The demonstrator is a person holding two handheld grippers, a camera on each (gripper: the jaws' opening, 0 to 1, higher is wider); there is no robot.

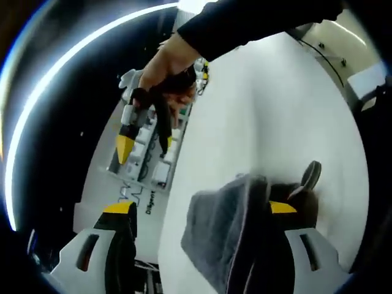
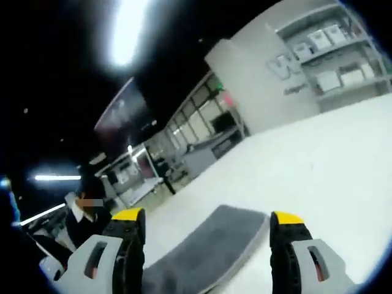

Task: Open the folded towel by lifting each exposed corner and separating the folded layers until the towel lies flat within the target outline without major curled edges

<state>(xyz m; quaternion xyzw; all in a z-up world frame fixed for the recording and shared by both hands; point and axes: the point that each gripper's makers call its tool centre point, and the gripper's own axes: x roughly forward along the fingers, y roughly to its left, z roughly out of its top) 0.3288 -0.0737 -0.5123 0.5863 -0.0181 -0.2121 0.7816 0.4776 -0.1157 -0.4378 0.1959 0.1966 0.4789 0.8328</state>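
The grey towel [image 1: 223, 229] lies bunched in folds on the white table [image 1: 263, 110], between the jaws of my left gripper [image 1: 202, 211]. The jaws stand wide apart, and the cloth rests against the inner side of the right one. In the right gripper view the towel [image 2: 205, 254] is a flat grey strip on the table [image 2: 318, 171], low between the spread jaws of my right gripper [image 2: 208, 217]. In the left gripper view a hand [image 1: 165, 64] holds the right gripper [image 1: 146, 147] above the table's far edge, its yellow tips apart and nothing between them.
Past the table's far edge stand shelves with white boxes [image 1: 153, 165], which also show against a white wall [image 2: 331, 55]. A person [image 2: 79, 214] is at the far left of the right gripper view. Cables [image 1: 327, 52] run along the table's upper right side.
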